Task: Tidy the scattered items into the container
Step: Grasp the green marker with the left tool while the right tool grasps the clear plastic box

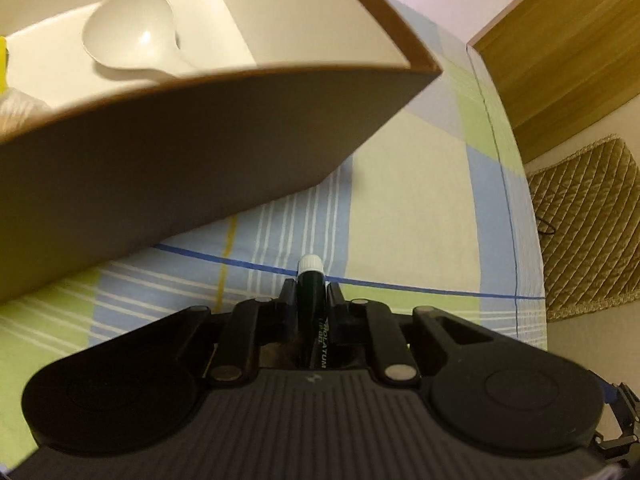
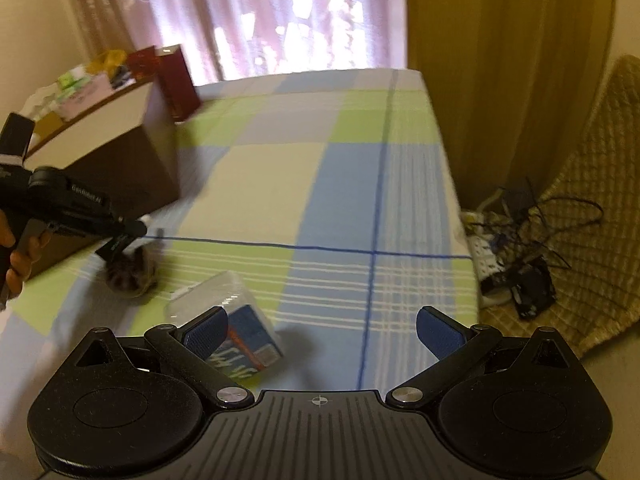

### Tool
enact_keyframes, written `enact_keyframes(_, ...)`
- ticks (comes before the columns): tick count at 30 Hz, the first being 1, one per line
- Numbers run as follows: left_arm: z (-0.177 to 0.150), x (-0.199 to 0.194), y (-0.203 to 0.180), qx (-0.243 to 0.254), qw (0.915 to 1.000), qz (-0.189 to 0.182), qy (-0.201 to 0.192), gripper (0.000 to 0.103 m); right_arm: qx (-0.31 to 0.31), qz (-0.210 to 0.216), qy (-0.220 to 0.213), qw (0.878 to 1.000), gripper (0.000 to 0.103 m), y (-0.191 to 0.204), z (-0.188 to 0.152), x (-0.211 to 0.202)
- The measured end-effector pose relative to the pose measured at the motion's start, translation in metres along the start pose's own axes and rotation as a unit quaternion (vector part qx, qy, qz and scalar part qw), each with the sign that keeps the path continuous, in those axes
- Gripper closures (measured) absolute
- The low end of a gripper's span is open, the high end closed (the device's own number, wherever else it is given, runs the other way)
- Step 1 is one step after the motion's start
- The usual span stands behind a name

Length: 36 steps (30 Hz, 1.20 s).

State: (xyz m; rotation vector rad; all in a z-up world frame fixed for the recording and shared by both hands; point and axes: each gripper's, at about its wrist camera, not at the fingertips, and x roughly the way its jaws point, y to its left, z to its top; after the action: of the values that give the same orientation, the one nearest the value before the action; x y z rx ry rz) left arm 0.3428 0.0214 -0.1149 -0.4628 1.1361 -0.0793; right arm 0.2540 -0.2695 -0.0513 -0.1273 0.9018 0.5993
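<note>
My left gripper (image 1: 311, 294) is shut on a dark green tube (image 1: 310, 270) with a white cap, just above the checked cloth (image 1: 420, 168). The brown cardboard box (image 1: 180, 152) stands right in front of it, with a white ladle (image 1: 132, 36) inside. In the right wrist view the left gripper (image 2: 132, 227) hangs beside the box (image 2: 120, 160), over a fuzzy brown item (image 2: 130, 274). My right gripper (image 2: 322, 320) is open above the cloth. A clear-wrapped blue packet (image 2: 240, 320) lies by its left finger, untouched.
A red box (image 2: 178, 84) stands behind the cardboard box, which is full of small packets (image 2: 76, 88). The table's right edge drops to a floor with cables and a power strip (image 2: 512, 264) and a quilted cushion (image 2: 592, 200). Curtains hang at the back.
</note>
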Motion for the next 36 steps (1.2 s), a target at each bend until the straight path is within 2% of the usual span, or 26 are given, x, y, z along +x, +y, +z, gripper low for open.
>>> enact_keyframes(3,-0.004,-0.022,0.003,0.004,0.9997,-0.004,-0.024,0.092,-0.018,0.020,-0.017,1.000,0.000,0.005,0.000,-0.007)
enact_keyframes(6,-0.010,-0.045,0.007,0.004,0.9988,-0.011,-0.047,0.092,-0.041,0.064,-0.042,0.996,0.000,0.012,0.000,-0.018)
enact_keyframes(8,-0.012,-0.060,0.008,0.005,0.9981,-0.011,-0.060,0.092,-0.069,0.080,-0.048,0.993,0.000,0.022,-0.001,-0.019)
enact_keyframes(16,-0.026,-0.094,0.014,-0.002,0.9967,-0.013,-0.080,0.092,-0.157,0.068,-0.031,0.985,0.000,0.053,-0.011,0.012)
enact_keyframes(17,-0.026,-0.096,0.015,-0.003,0.9965,-0.013,-0.082,0.092,-0.165,0.068,-0.031,0.983,0.004,0.054,-0.013,0.015)
enact_keyframes(18,-0.028,-0.099,0.017,-0.004,0.9963,-0.013,-0.085,0.092,-0.173,0.071,-0.029,0.982,0.023,0.055,-0.014,0.018)
enact_keyframes(19,-0.030,-0.102,0.019,-0.006,0.9961,-0.012,-0.088,0.092,-0.179,0.074,-0.022,0.981,0.033,0.055,-0.014,0.022)
enact_keyframes(21,-0.036,-0.109,0.024,-0.009,0.9955,-0.011,-0.094,0.092,-0.189,0.068,-0.009,0.980,0.033,0.055,-0.017,0.030)
enact_keyframes(22,-0.038,-0.113,0.026,-0.012,0.9952,-0.010,-0.097,0.092,-0.196,0.065,-0.008,0.978,0.041,0.055,-0.019,0.032)
enact_keyframes(27,-0.050,-0.131,0.036,-0.021,0.9940,-0.006,-0.107,0.092,-0.188,0.052,-0.038,0.980,0.042,0.055,-0.017,0.019)
enact_keyframes(31,-0.059,-0.150,0.044,-0.025,0.9923,-0.005,-0.121,0.092,-0.160,0.046,-0.071,0.984,0.042,0.055,0.000,-0.003)
enact_keyframes(36,-0.066,-0.176,0.053,-0.023,0.9894,-0.007,-0.143,0.092,-0.156,0.056,-0.093,0.982,0.042,0.069,0.018,-0.022)
